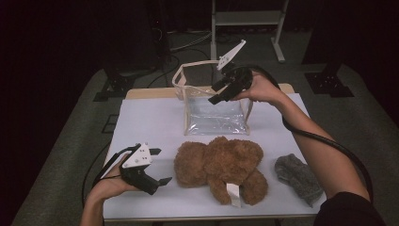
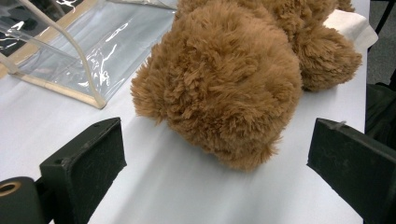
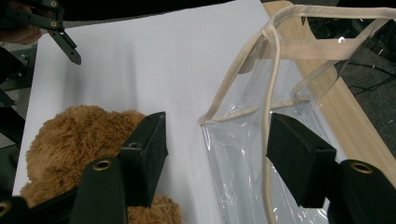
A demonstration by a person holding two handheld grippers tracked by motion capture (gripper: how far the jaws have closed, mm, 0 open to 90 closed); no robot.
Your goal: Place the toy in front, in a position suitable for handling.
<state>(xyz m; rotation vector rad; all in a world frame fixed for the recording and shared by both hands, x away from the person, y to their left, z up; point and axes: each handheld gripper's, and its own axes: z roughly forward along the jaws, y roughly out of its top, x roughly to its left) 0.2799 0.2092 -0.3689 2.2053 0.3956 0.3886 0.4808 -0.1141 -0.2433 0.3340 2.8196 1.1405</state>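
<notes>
Left gripper (image 1: 160, 165) sits nearest me, low over the white sheet (image 1: 150, 117) just left of the bear (image 1: 219, 167), and I see its jaws spread wide with nothing between them. In the left gripper view the bear's round fuzzy end lies ahead of the open jaws, apart from both pads. From the bear, a grey cloth (image 1: 297, 178) lies to the right, near but not touching. A white tag (image 1: 233, 194) sticks out at the bear's near edge. Beyond the bear stands the clear bag (image 1: 214, 113), upright, with beige trim and straps. Right gripper (image 1: 217, 94) hangs at the bag's top rim, tilted down toward it. In the right gripper view I see its jaws apart, straddling the bag's trimmed edge (image 3: 261, 112), pads not pressing it.
</notes>
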